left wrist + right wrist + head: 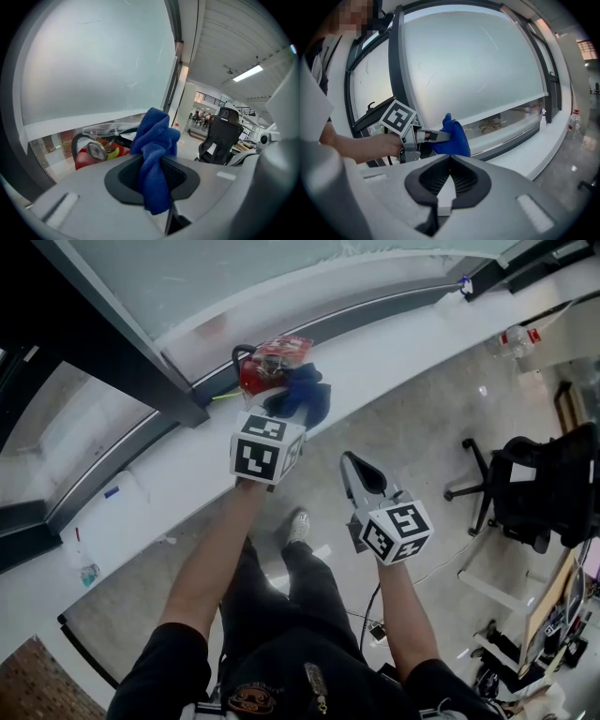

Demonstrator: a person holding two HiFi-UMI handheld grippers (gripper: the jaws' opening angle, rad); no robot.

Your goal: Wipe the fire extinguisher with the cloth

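A tall pane of frosted glass point(281, 277) in dark metal framing fills the wall. Below it a smooth white ledge point(403, 343) runs in a long curve; everything else is placed from this ledge. On the speckled grey floor, well out from the ledge, stands a black office chair point(539, 488) on a star-shaped base. On top of the ledge, close against the glass, sits the fire extinguisher point(267, 367): a rounded red cylinder with a black handle and a round dial. A person stands facing the ledge, bare forearms stretched out, a grey plastic gripper in each hand. The left gripper point(152, 161) is over the ledge's front edge, just beside the extinguisher, with its ribbed black pads closed narrow on a blue cloth point(305, 395), a soft, nubby bunch that stands up above the jaws. The right gripper point(450, 161) hangs back from the ledge, over the floor, its jaws closed together with nothing between them.
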